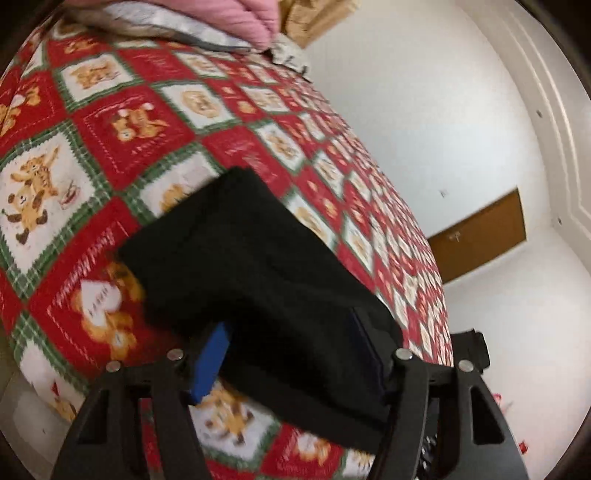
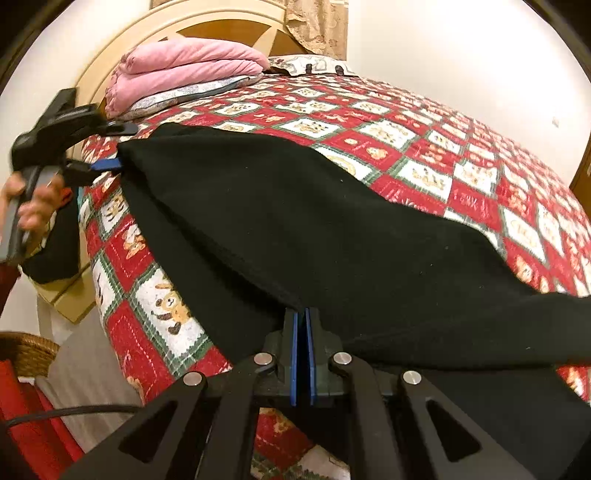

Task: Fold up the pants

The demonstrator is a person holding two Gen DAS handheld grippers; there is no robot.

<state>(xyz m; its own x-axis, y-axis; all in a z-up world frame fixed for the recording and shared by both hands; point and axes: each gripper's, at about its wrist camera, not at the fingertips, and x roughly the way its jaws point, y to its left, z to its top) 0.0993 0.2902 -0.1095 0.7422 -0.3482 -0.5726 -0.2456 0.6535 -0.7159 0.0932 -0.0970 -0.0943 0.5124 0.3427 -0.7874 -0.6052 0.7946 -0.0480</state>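
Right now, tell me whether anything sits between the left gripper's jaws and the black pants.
Nothing visible does. The left gripper already has the black pants between its open jaws on the teddy-bear quilt; the right gripper is shut on their near edge.

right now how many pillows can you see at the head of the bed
2: one under the folded pink blanket, patterned pillow; another pillow to its right by the curtain. More may be hidden.

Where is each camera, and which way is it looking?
Left wrist: sits on the left gripper, looking along the black pants across the bed toward a white wall.
Right wrist: sits on the right gripper, pinching the pants, facing the pink blanket; a hand shows.
Shared: pants, quilt, pink blanket.
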